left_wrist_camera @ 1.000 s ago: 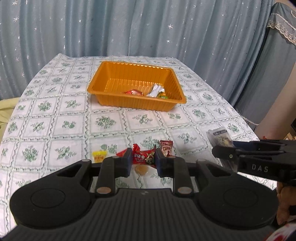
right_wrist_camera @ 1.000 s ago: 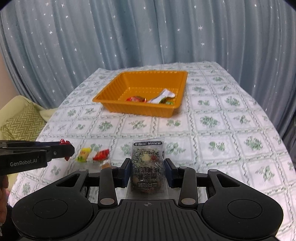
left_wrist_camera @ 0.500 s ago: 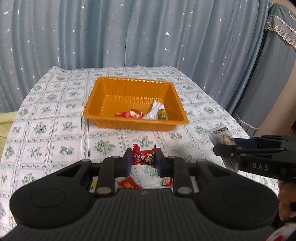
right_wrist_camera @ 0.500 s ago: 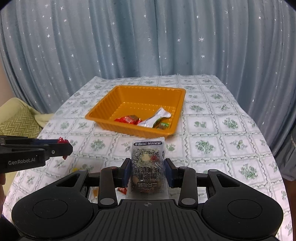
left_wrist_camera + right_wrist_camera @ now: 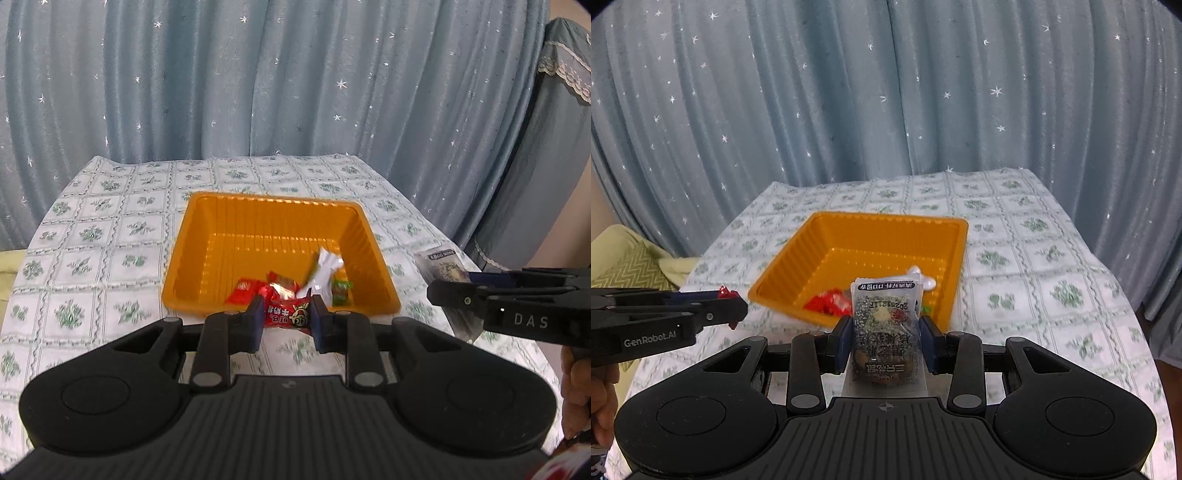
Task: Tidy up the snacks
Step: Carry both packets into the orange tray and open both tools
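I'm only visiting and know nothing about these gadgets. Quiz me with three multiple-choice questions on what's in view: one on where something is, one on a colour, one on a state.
1. Where are the red, white and green snacks lying?
A. In the tray
B. On a chair
C. On the curtain

2. What colour is the tray?
A. Blue
B. Orange
C. White

3. What is the right gripper doing?
A. Hanging open
B. Lying on the cloth
C. Shut on a packet

Answers: 1 A, they rest on the floor of the tray. 2 B, its walls are orange. 3 C, the right gripper has its jaws pressed on the grey packet; the left gripper likewise clamps a red packet.
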